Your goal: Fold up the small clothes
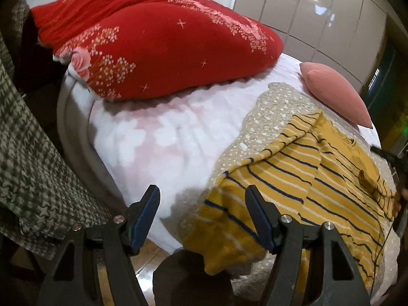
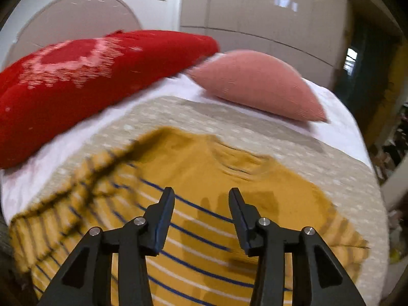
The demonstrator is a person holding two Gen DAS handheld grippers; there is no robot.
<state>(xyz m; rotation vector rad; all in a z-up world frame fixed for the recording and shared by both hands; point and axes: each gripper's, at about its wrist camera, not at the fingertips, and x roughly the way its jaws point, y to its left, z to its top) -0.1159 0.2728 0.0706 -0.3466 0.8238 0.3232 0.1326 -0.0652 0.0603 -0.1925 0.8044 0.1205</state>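
Observation:
A small mustard-yellow shirt (image 1: 301,178) with blue and white stripes lies on a beige dotted cloth (image 1: 267,109) on the bed. One sleeve is folded across its body. My left gripper (image 1: 202,200) is open and empty above the shirt's lower left corner at the bed's edge. In the right wrist view the shirt (image 2: 204,178) lies spread, plain yellow at the collar end. My right gripper (image 2: 201,204) is open and empty, hovering over the shirt's middle. The right gripper's edge shows at the far right of the left wrist view (image 1: 397,168).
A big red flowered pillow (image 1: 158,43) lies at the head of the bed, on a pale pink sheet (image 1: 158,137). A small pink cushion (image 1: 336,91) sits beyond the shirt. A checked cloth (image 1: 25,153) hangs at the left. White wardrobe doors (image 1: 318,12) stand behind.

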